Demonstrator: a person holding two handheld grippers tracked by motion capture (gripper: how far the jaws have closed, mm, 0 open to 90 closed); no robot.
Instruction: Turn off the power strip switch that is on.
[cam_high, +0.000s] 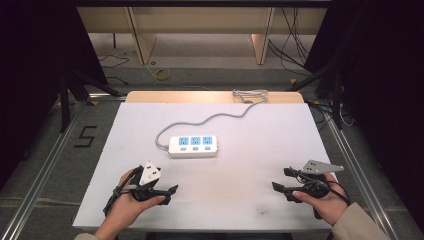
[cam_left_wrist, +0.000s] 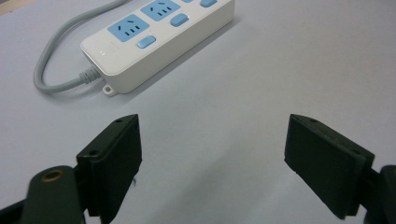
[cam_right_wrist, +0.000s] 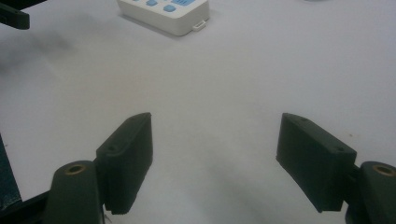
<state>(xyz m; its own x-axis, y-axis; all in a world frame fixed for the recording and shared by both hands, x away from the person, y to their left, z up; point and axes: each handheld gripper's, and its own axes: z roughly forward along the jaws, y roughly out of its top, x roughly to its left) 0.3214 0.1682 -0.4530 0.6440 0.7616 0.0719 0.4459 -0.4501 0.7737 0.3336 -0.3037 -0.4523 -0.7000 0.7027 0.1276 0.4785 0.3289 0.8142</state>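
White tabletop (cam_high: 250, 200) bare around power strip (cam_high: 193, 146)

Power strip (cam_high: 193, 146) (white) between grippers

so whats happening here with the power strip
A person sits at a white table with a gripper in each hand. A white power strip with blue sockets lies in the middle, its grey cable running off toward the far edge. The left gripper and the right gripper both rest near the front edge, fingers open and empty, pointing inward. Nothing touches the strip yet; nothing is plugged in.
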